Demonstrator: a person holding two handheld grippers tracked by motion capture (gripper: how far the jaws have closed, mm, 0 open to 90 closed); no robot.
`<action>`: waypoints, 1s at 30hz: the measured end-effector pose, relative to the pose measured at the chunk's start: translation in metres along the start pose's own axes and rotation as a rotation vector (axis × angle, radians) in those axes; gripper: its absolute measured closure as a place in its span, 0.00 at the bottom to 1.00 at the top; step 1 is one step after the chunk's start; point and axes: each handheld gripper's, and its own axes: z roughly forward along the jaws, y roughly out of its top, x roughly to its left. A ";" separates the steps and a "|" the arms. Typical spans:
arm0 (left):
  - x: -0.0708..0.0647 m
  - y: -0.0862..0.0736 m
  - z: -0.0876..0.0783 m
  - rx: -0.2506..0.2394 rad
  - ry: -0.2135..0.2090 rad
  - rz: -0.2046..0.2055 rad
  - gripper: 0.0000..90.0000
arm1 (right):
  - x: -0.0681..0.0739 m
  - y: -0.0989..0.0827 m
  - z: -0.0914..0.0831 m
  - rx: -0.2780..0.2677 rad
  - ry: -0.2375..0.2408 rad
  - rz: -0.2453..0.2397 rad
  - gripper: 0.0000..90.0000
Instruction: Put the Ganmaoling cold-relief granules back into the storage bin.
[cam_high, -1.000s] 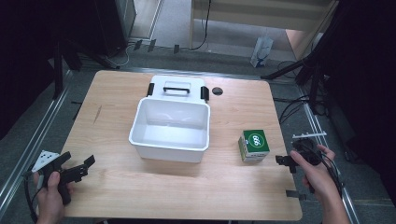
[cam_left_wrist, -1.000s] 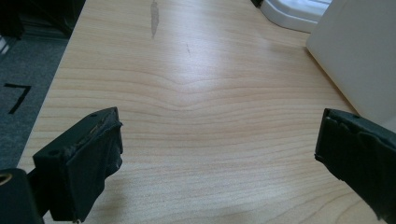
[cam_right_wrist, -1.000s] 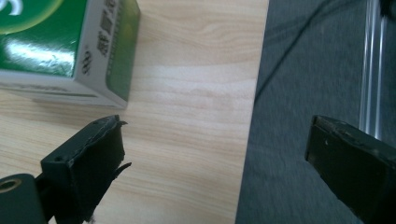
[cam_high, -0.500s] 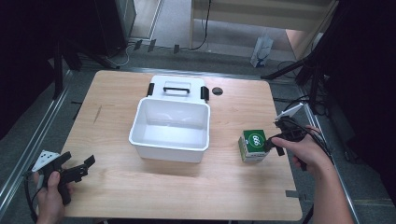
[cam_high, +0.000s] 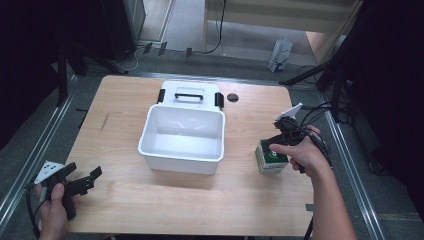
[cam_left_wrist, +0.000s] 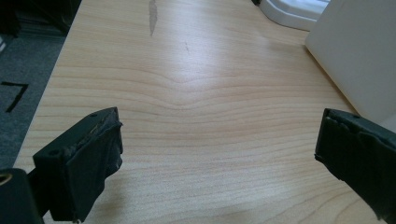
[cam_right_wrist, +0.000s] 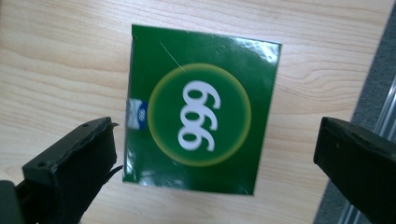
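Note:
A small green box (cam_high: 271, 156) printed "999" stands on the wooden table (cam_high: 125, 115) to the right of a white plastic bin (cam_high: 182, 137). My right gripper (cam_high: 282, 136) hovers just above the box, pointing down at it. In the right gripper view the green box (cam_right_wrist: 198, 109) lies between the wide-open jaws, untouched. My left gripper (cam_high: 90, 179) rests low at the table's front left corner, open, with bare wood between its fingers (cam_left_wrist: 79, 168). The bin's wall (cam_left_wrist: 359, 56) rises at the right of that view.
The bin's white lid (cam_high: 190, 93) with a black handle lies flat behind the bin. A dark round grommet (cam_high: 232, 97) is set in the table behind the box. Metal rails (cam_high: 350, 150) run along both table sides. Cables (cam_high: 320, 112) trail from the right gripper.
My right gripper has moved from the table's right edge leftward and forward, coming over the green box. The left gripper has stayed put.

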 end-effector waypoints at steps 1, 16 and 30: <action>0.000 0.000 0.000 -0.002 0.000 0.000 0.01 | 0.001 0.001 0.002 0.001 0.002 0.005 0.00; 0.000 0.000 0.000 -0.003 0.000 -0.003 0.01 | 0.011 0.008 0.040 0.074 -0.007 0.023 0.02; 0.000 0.000 0.000 -0.003 0.001 -0.002 0.01 | 0.018 0.012 0.006 -0.052 0.009 -0.055 0.18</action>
